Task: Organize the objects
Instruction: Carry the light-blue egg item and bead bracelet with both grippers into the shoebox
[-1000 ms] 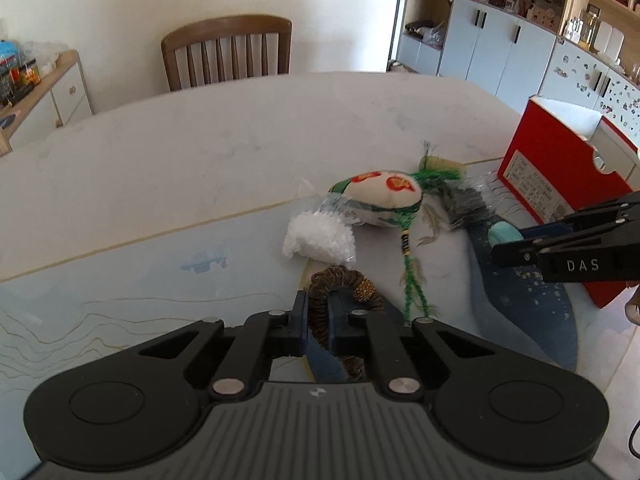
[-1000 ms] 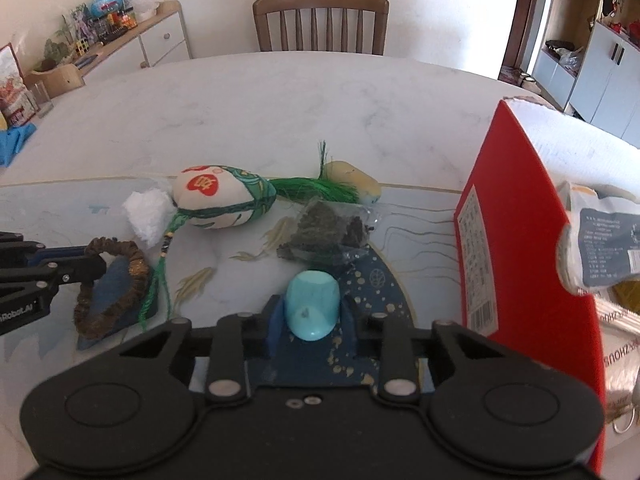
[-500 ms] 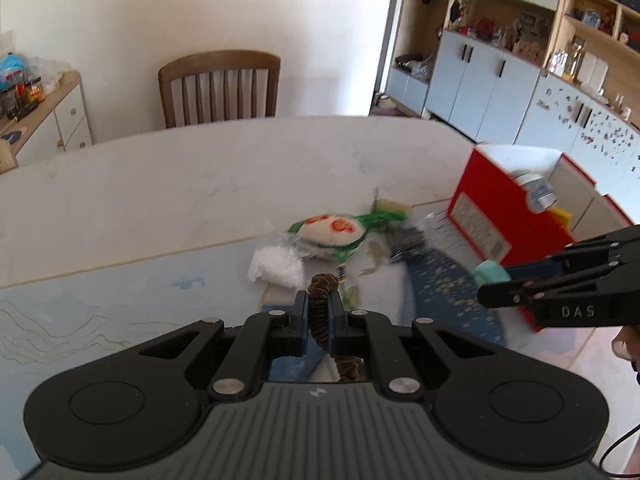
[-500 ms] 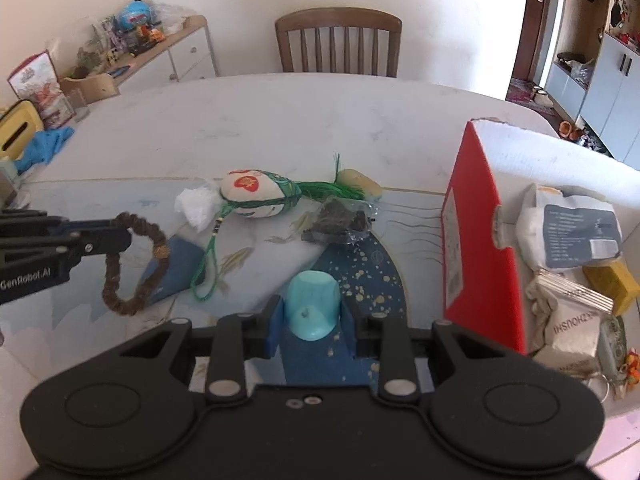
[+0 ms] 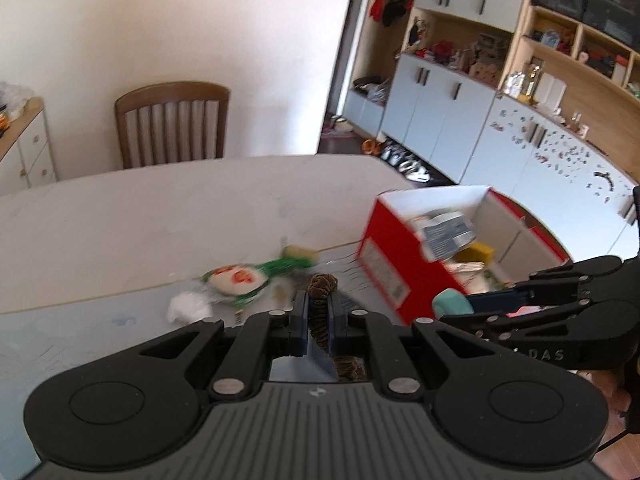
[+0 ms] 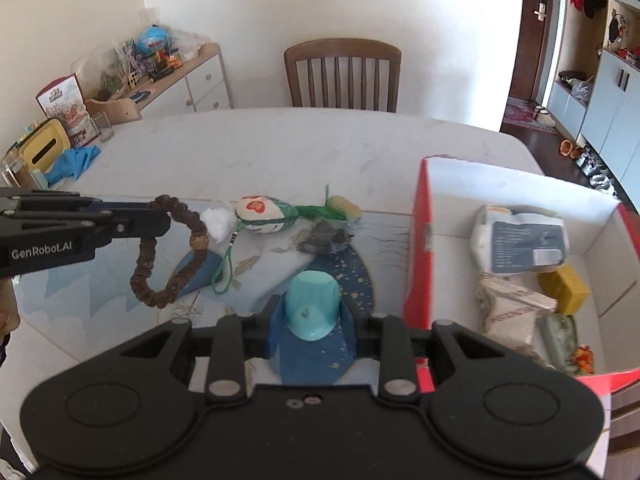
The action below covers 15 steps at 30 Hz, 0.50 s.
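1. A brown bead bracelet is clamped between the closed fingers of the left gripper and hangs as a loop above the table.
2. A small teal cup, upside down, is pinched between the blue pads of the right gripper, its fingers narrowly parted around it.
3. Both grippers are held in the air over a blue patterned mat.
4. On the mat lie a white tuft, an embroidered pouch with a green tassel, and a dark clump.
5. A red box with a white inside stands open to the right of the mat, with packets and a yellow block in it.
6. A wooden chair is seen behind the table.
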Motion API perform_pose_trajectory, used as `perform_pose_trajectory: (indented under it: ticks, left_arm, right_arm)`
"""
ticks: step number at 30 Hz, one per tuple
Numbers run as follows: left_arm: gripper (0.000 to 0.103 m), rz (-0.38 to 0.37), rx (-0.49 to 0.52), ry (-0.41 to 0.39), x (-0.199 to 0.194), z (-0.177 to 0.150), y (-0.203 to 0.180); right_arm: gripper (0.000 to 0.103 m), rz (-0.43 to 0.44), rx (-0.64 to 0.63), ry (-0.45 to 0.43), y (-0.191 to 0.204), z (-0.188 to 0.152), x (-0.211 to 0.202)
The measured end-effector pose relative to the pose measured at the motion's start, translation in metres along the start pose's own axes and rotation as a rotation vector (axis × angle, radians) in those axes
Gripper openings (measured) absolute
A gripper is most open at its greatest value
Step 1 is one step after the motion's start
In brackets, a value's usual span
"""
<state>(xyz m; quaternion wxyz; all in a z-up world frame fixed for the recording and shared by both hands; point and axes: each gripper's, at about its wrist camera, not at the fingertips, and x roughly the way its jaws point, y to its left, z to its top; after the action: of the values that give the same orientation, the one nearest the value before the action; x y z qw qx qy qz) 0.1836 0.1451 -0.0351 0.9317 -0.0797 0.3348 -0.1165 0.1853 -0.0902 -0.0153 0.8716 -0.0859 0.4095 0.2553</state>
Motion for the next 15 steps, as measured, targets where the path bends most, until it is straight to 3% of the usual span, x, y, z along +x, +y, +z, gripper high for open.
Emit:
perform_pose_trajectory:
  ticks: [15]
  left_arm:
    - [0.009, -0.091, 0.091, -0.026, 0.031, 0.033, -0.099]
  right_arm:
    - [0.029, -0.066, 0.038, -0.070, -0.081, -0.017, -0.050]
